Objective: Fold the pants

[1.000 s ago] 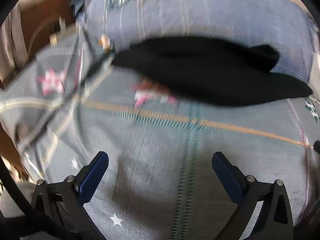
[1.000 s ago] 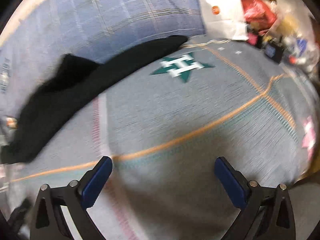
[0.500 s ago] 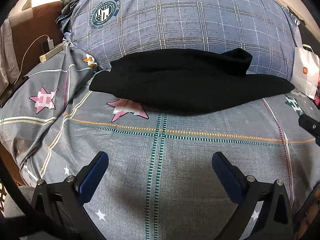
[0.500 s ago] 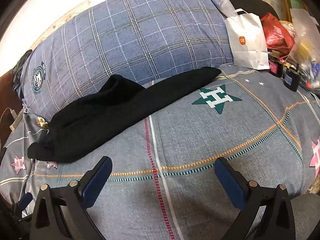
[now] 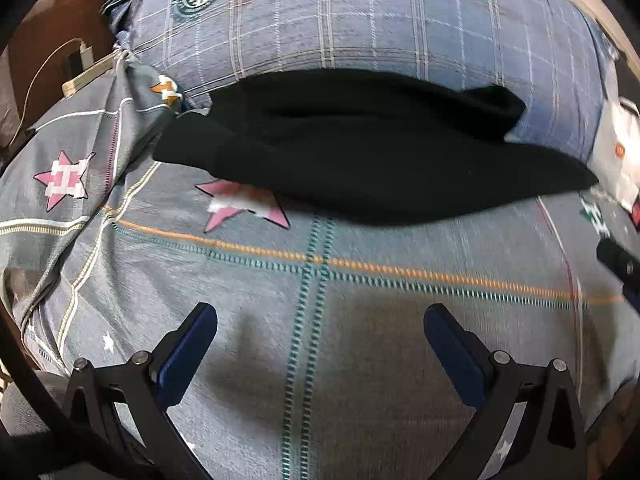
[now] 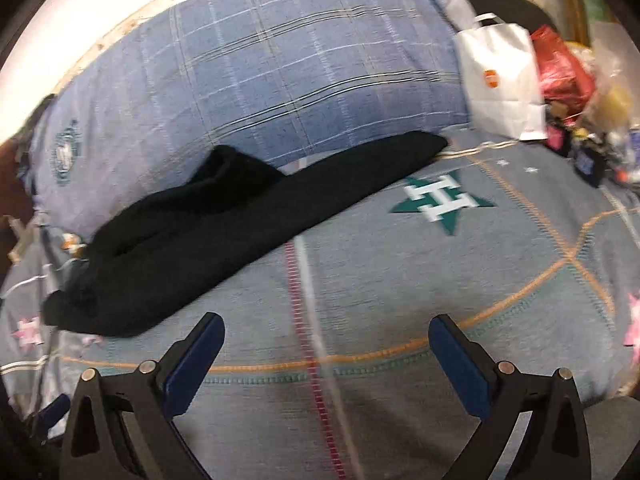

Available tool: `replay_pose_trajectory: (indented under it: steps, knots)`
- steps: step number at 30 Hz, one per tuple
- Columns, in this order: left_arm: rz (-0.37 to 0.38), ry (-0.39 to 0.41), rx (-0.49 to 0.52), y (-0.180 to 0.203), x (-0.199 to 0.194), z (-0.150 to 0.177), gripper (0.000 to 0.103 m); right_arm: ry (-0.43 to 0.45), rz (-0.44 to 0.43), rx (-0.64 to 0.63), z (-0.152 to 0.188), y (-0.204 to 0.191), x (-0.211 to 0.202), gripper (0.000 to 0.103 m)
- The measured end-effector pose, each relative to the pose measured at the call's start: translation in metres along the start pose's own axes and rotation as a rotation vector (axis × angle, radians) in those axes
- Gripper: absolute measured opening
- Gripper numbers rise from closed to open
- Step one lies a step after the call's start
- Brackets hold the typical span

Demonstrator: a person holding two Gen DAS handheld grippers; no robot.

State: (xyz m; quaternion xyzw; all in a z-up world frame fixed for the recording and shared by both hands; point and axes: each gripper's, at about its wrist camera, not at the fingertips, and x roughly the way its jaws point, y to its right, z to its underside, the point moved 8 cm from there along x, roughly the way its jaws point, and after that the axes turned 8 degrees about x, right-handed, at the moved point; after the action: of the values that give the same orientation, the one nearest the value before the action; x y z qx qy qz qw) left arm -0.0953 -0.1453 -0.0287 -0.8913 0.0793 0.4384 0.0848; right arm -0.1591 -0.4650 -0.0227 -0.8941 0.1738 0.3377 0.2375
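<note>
Black pants [image 5: 360, 148] lie stretched across the far part of a bed, partly resting against a blue plaid pillow [image 5: 360, 20]. In the right wrist view the same pants [image 6: 224, 236] run diagonally from lower left to upper right. My left gripper [image 5: 320, 344] hovers open over the grey bedspread, well short of the pants, nothing between its blue pads. My right gripper [image 6: 326, 356] is likewise open and empty, near the pants' lower left end but apart from it. The right gripper's tip [image 5: 618, 264] shows at the right edge of the left wrist view.
The grey bedspread [image 5: 360, 380] has star prints and stitched lines. A white paper bag [image 6: 500, 76] and a cluttered heap with a red bag [image 6: 560, 64] stand at the right. A charger and cable [image 5: 84, 68] lie on a brown surface at the left.
Both views have shifted a little closer to the bed and pants and are blurred by motion. The pants lie as before. Both grippers stay open.
</note>
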Motion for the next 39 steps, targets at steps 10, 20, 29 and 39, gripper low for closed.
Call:
replay_pose_trajectory:
  steps: [10, 20, 29, 39]
  knots:
    - [-0.061, 0.054, 0.007, -0.014, -0.025, -0.025, 0.103, 0.049, -0.015, -0.088, 0.0, -0.023, -0.019, 0.103]
    - [-0.036, 0.017, -0.041, -0.031, -0.006, -0.071, 0.103, 0.082, 0.015, -0.107, -0.065, -0.049, -0.021, 0.103]
    - [-0.072, 0.04, -0.024, -0.031, 0.019, -0.065, 0.103, -0.021, -0.114, -0.144, -0.045, -0.062, 0.033, 0.101]
    - [0.1, -0.075, -0.169, -0.034, 0.06, -0.095, 0.041, -0.152, -0.154, -0.104, -0.023, -0.059, 0.063, 0.093]
